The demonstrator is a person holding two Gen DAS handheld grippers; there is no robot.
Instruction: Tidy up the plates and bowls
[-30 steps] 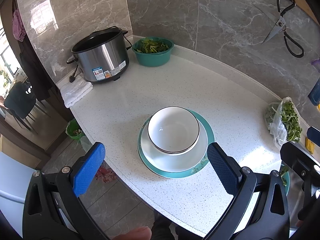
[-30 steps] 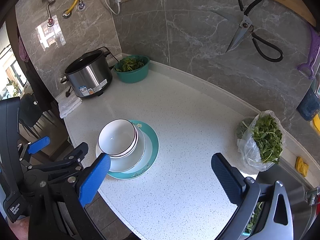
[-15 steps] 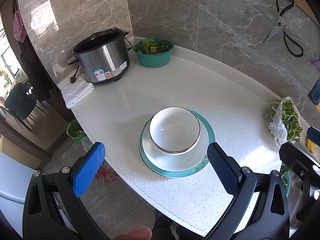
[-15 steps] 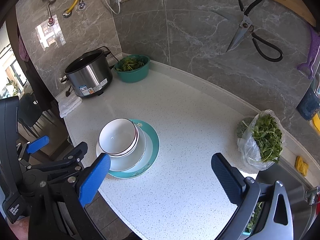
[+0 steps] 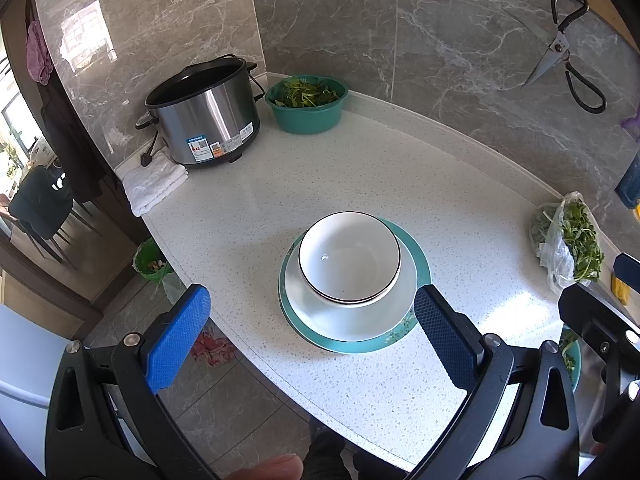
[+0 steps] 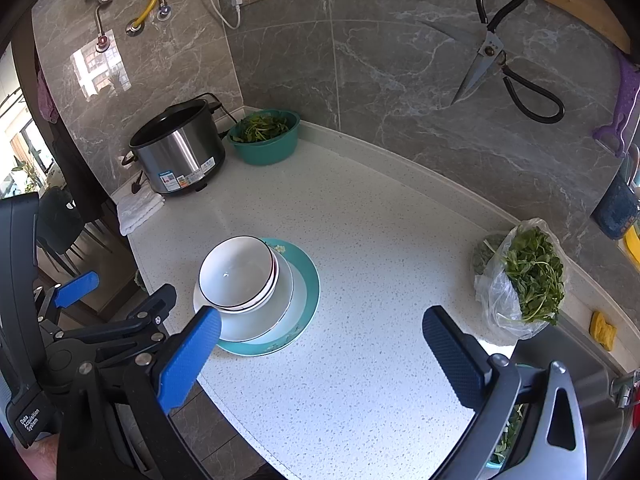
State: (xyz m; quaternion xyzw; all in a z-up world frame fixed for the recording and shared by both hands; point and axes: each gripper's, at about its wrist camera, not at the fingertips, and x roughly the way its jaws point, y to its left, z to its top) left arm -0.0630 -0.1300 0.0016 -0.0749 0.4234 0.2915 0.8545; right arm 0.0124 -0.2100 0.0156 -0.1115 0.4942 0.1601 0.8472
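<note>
Bowls [image 5: 349, 258] sit nested, white with a dark rim, on a white plate [image 5: 320, 312], which lies on a teal plate [image 5: 420, 264]; the whole stack rests on the speckled white counter [image 5: 320, 168] near its front edge, and in the right wrist view a second rim shows under the top bowl [image 6: 236, 272]; the left gripper [image 5: 312, 336] hangs above the counter's front edge with its jaws spread wide, one blue pad over the floor and the other just beside the teal plate's rim, holding nothing; the right gripper [image 6: 320, 360] is likewise spread and empty, over bare counter to the right of the stack, its left pad near the white plate [image 6: 244, 328]; a steel cooker [image 5: 204, 116] stands at the far left corner, a folded white towel [image 5: 154, 184] just in front of it and a teal basin of greens [image 5: 306, 104] beside it; a plastic bag of greens [image 6: 520, 280] lies near the right end; scissors [image 6: 500, 60] hang on the marble wall.
</note>
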